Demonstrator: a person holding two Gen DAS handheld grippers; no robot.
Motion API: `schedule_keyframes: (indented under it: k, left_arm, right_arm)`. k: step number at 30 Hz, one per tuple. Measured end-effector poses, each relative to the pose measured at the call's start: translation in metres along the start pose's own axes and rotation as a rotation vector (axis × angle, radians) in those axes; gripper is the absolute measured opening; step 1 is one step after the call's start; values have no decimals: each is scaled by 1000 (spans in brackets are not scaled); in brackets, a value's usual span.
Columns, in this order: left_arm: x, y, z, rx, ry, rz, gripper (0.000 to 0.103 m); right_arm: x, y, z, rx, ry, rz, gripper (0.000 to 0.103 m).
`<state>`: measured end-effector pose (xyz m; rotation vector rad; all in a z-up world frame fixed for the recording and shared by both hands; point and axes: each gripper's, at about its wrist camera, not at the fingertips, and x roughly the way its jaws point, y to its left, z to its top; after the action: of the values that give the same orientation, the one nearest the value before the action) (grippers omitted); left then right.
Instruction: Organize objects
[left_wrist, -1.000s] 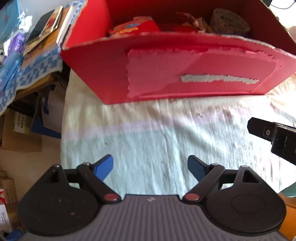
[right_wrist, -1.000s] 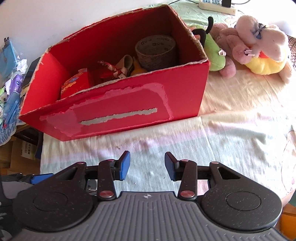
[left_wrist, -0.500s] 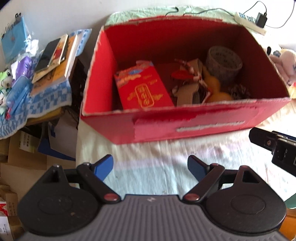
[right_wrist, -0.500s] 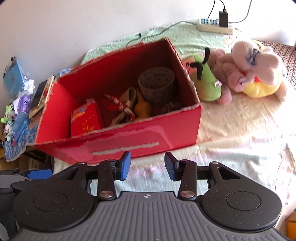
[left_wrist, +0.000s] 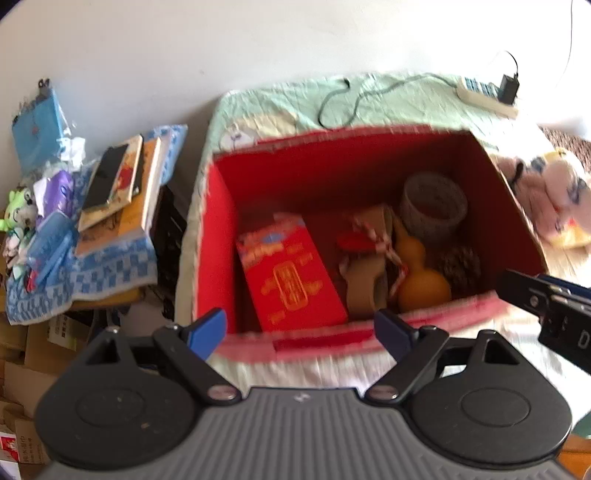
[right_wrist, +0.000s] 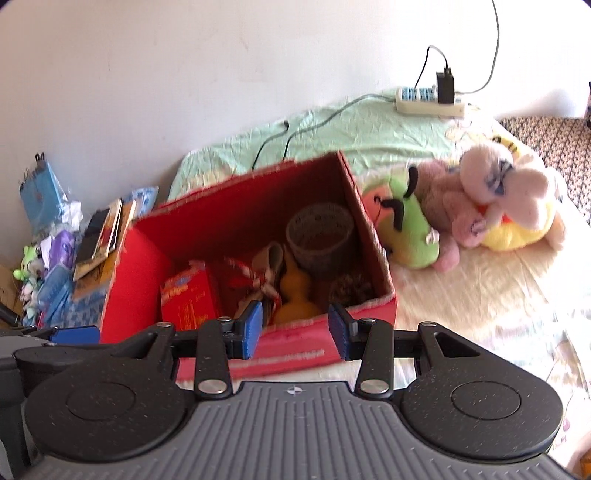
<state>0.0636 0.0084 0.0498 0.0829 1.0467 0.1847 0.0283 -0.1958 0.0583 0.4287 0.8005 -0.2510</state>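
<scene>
A red cardboard box (left_wrist: 216, 236) (right_wrist: 136, 266) stands open on the bed. Inside it lie a red packet (left_wrist: 291, 273) (right_wrist: 188, 299), a tape roll (left_wrist: 364, 291), a yellow gourd (left_wrist: 421, 273) (right_wrist: 295, 291), a pine cone (left_wrist: 461, 266) (right_wrist: 351, 290) and a woven grey cup (left_wrist: 434, 201) (right_wrist: 319, 230). My left gripper (left_wrist: 299, 328) hangs open and empty above the box's near wall. My right gripper (right_wrist: 295, 328) is also open and empty, just before the box; part of it shows as the right gripper (left_wrist: 546, 310) in the left wrist view.
Plush toys (right_wrist: 476, 206) (left_wrist: 550, 199) lie right of the box on the bedsheet (right_wrist: 480, 295). A power strip (right_wrist: 428, 99) with cables sits near the wall. A side stand (left_wrist: 110, 258) at left carries books (left_wrist: 118, 184) and small toys.
Both grippers have risen and drawn back from the box, so the views now look down into it and take in the wall. Both stayed open and empty.
</scene>
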Motion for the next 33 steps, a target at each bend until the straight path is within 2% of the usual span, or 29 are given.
schedule_keyframes:
  k: [5,11,18,33]
  left_arm:
    - [9,0,14,-17,-20,27,87]
    - [22,0,16,-21,-22,43,87]
    - [29,-5,16,-4,-19,63,87]
    - [34,-4,10,-6,-57,44,87]
  right_arm:
    - [10,-2,8,17,-33,-6,44]
    - [23,-3,12,25,-34,17,43]
    - [34,0,16,-61,-30,14,43]
    - [44,4,22,-72,-23,17,43]
